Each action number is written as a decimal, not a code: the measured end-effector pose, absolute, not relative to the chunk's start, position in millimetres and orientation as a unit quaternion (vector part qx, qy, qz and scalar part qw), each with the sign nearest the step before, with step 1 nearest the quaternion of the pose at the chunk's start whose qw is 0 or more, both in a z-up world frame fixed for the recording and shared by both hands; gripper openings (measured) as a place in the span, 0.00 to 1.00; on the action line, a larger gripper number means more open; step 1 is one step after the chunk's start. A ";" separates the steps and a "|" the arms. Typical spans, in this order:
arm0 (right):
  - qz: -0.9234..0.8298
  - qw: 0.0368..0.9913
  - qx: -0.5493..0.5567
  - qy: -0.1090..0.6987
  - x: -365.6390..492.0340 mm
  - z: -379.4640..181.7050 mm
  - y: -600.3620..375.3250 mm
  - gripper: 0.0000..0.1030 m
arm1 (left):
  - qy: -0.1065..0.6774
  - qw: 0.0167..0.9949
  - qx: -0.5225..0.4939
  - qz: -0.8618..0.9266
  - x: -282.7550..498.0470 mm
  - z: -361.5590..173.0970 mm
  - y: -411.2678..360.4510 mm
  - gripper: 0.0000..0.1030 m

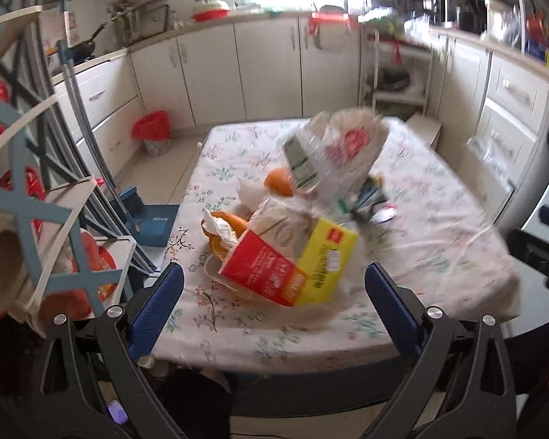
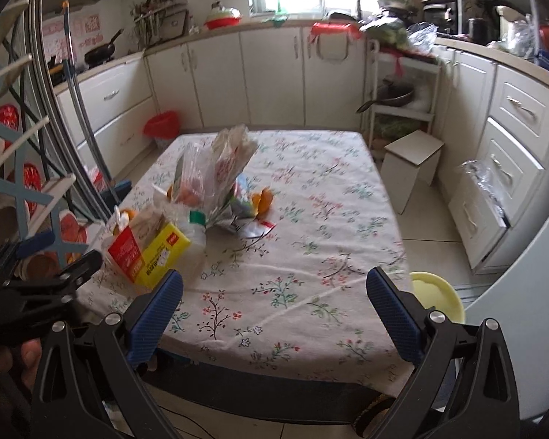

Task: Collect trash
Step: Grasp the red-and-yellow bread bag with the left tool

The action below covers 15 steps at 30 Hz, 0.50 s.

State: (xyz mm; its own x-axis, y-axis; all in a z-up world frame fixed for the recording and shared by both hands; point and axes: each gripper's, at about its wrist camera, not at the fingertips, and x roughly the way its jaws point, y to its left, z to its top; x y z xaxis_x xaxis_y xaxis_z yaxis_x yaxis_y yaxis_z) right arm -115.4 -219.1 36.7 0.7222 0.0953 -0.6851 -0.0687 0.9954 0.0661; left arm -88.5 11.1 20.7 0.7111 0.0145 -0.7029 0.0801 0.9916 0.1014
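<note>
White stool (image 2: 411, 168) beside floral tablecloth (image 2: 311, 256), pale yellow basin (image 2: 437, 296), perhaps plastic.

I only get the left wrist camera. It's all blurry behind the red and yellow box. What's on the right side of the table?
Observer: Past the clear plastic bag the flowered tablecloth is bare on that side; all the trash sits on the left part.
Operator: Is there anything on the floor there?
Observer: Yes, a pale yellow round stool or tub stands by the near right corner of the table.
Operator: What is the other gripper doing?
Observer: The right gripper is open and empty, over the near edge of the table.
Operator: Is the little thing by the cupboards a box?
Observer: No, it is a small white stool, beside the table's far right corner.
</note>
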 end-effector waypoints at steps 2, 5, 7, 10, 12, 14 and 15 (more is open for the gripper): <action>0.051 0.925 0.006 0.377 -107.3 29.8 -215.4 0.93 | 0.390 0.918 0.064 -0.015 -72.5 12.2 16.6 0.92; 0.062 0.921 -0.011 0.385 -94.0 20.5 -209.2 0.93 | 0.398 0.915 0.064 -0.013 -44.4 3.1 27.6 0.92; 0.067 0.919 -0.014 0.388 -88.1 15.2 -207.7 0.93 | 0.406 0.911 0.064 -0.024 -27.1 -3.8 31.9 0.92; 0.071 0.917 -0.014 0.392 -83.0 5.0 -205.4 0.93 | 0.417 0.905 0.075 -0.038 -7.4 -13.4 30.6 0.92; 0.073 0.912 -0.013 0.404 -79.4 -5.9 -204.2 0.93 | 0.427 0.898 0.090 -0.046 4.2 -20.8 25.7 0.88; 0.074 0.907 -0.012 0.415 -76.4 -16.1 -203.9 0.93 | 0.437 0.893 0.094 -0.059 10.6 -26.2 20.4 0.60; 0.074 0.905 -0.012 0.418 -74.8 -18.5 -204.7 0.93 | 0.446 0.888 0.091 -0.071 12.6 -28.8 19.2 0.52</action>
State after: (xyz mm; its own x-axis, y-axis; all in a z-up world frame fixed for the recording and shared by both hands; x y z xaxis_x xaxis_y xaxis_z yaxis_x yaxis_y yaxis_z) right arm -74.8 -204.7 -18.5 0.6398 0.1244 -0.7584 -0.1444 0.9887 0.0403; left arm 12.6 19.2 -28.8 0.5929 -0.0445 -0.8041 0.2061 0.9736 0.0981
